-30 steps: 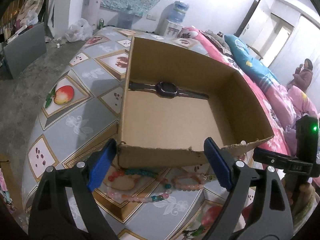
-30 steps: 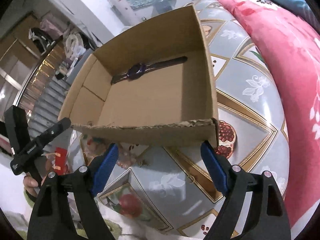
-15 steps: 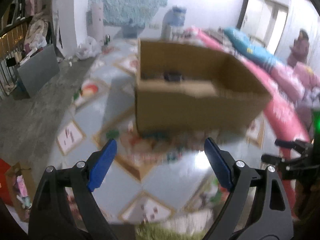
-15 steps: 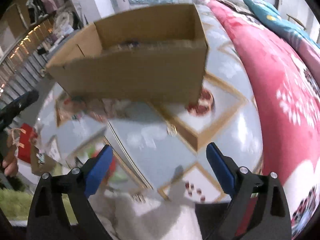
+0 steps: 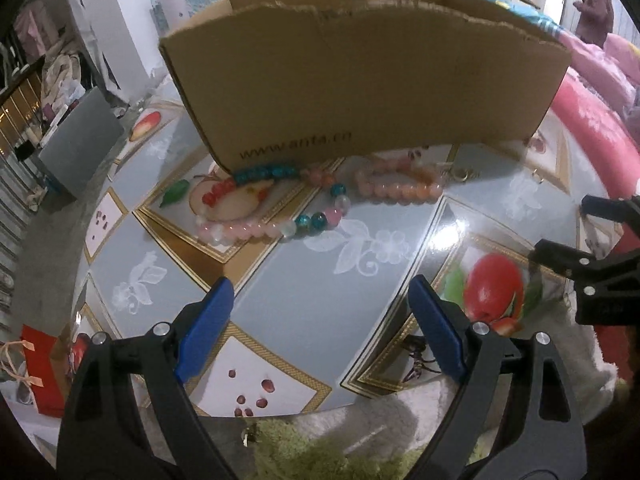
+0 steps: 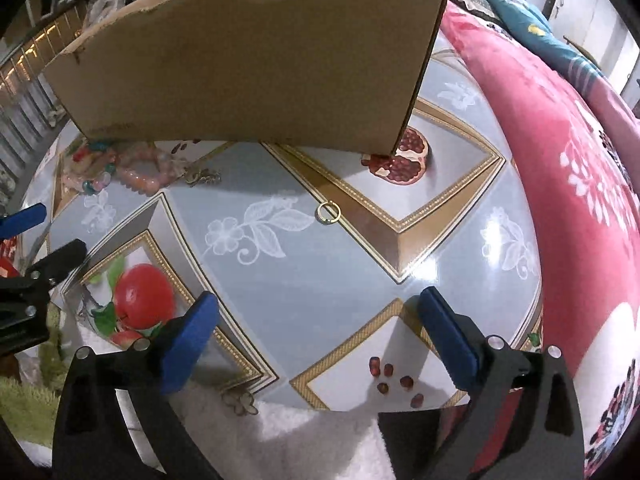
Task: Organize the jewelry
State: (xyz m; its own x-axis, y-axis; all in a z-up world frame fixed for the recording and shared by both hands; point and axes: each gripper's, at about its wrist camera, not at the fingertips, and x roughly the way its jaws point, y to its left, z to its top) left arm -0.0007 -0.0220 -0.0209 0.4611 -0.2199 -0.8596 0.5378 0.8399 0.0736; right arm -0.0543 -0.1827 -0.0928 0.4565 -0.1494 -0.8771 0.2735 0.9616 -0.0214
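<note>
Left gripper (image 5: pixel 318 324) and right gripper (image 6: pixel 318 336) hung wide open, empty. Risk: small gold ring (image 6: pixel 328 213) skidding across glossy tabletop (image 6: pixel 320 280); pink beaded bracelet (image 5: pixel 400 184) snagging brown cardboard box (image 5: pixel 360 68).

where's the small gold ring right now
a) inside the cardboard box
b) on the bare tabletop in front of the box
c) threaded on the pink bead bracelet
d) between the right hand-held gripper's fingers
b: the gold ring lies alone on the patterned tabletop, in front of the cardboard box, apart from the pink bead bracelet and ahead of the open right hand-held gripper.
</note>
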